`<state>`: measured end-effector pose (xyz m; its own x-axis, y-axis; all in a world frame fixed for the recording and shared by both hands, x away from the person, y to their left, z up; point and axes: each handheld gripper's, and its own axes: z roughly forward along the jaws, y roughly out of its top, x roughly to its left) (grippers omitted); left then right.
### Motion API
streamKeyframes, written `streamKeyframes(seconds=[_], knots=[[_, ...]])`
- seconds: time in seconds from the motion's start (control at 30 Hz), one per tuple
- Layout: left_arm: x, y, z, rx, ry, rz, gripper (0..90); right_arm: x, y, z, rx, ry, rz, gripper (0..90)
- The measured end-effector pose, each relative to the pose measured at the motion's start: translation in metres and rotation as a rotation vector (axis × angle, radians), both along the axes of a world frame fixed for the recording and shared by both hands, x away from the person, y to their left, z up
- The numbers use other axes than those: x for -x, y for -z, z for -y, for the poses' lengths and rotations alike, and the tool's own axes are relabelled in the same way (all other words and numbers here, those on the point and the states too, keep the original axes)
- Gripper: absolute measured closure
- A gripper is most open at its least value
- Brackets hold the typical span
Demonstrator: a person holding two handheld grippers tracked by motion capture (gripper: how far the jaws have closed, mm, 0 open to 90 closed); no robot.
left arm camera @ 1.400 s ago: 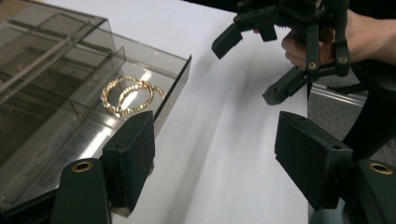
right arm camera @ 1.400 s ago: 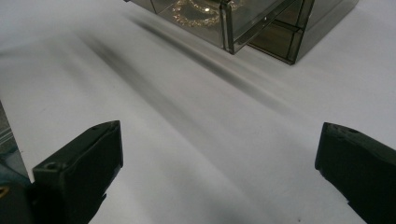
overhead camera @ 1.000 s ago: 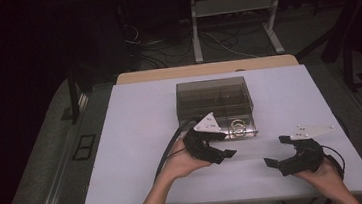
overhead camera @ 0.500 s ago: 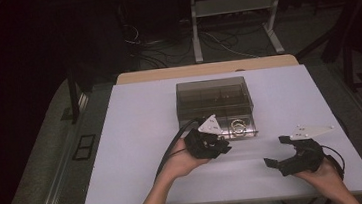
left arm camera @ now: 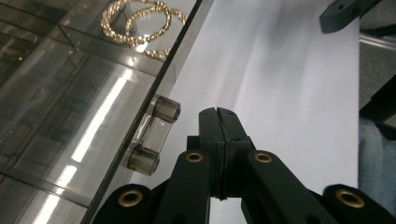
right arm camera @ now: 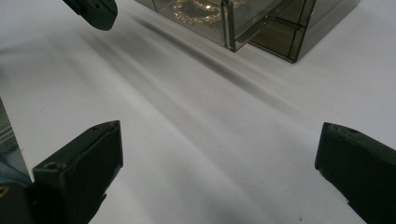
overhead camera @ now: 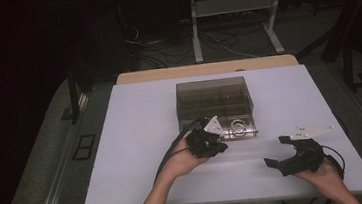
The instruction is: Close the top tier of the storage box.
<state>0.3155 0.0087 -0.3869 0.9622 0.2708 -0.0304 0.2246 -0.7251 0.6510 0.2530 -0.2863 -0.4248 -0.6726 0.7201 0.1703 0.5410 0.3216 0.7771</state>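
Note:
A smoked see-through drawer box (overhead camera: 213, 96) stands in the middle of the white table (overhead camera: 137, 136). Its front right drawer (overhead camera: 239, 126) is pulled out a little and holds a gold bead chain (left arm camera: 135, 23) (right arm camera: 198, 11). My left gripper (overhead camera: 217, 146) (left arm camera: 218, 122) is at the box's front. Its jaws have just been closing and are now shut with nothing between them. They sit just right of a clear bar handle (left arm camera: 154, 140) without touching it. My right gripper (overhead camera: 275, 151) (right arm camera: 219, 172) rests near the table's front right, open wide and empty.
The table's front edge lies close under both hands. A wooden board (overhead camera: 206, 69) lines the far edge. Beyond it are a white metal stand (overhead camera: 232, 6) and floor cables (overhead camera: 164, 48). The other gripper's black finger (left arm camera: 341, 14) shows at the left gripper view's top right.
My left gripper's jaws have gone from open to shut, and the hand has edged slightly toward the box front. The right gripper has stayed where it was.

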Motion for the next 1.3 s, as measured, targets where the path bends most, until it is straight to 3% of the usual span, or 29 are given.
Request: streamKeyframes(seconds=[0.27,0.33,1.03,1.3], knots=[[-0.005,0.004,0.001,-0.051,-0.018,0.024,88.6,0.000,0.001,0.000,0.004,-0.004,0.001,0.3],[-0.007,0.004,0.000,-0.034,-0.024,0.014,88.7,0.000,0.001,0.000,0.006,-0.004,0.001,0.3],[-0.019,0.003,0.001,-0.011,-0.048,0.005,88.7,0.000,0.001,0.000,0.007,-0.001,-0.001,0.3],[-0.025,0.002,0.000,-0.020,-0.060,0.004,88.7,0.000,0.000,0.000,0.009,-0.001,-0.001,0.3]])
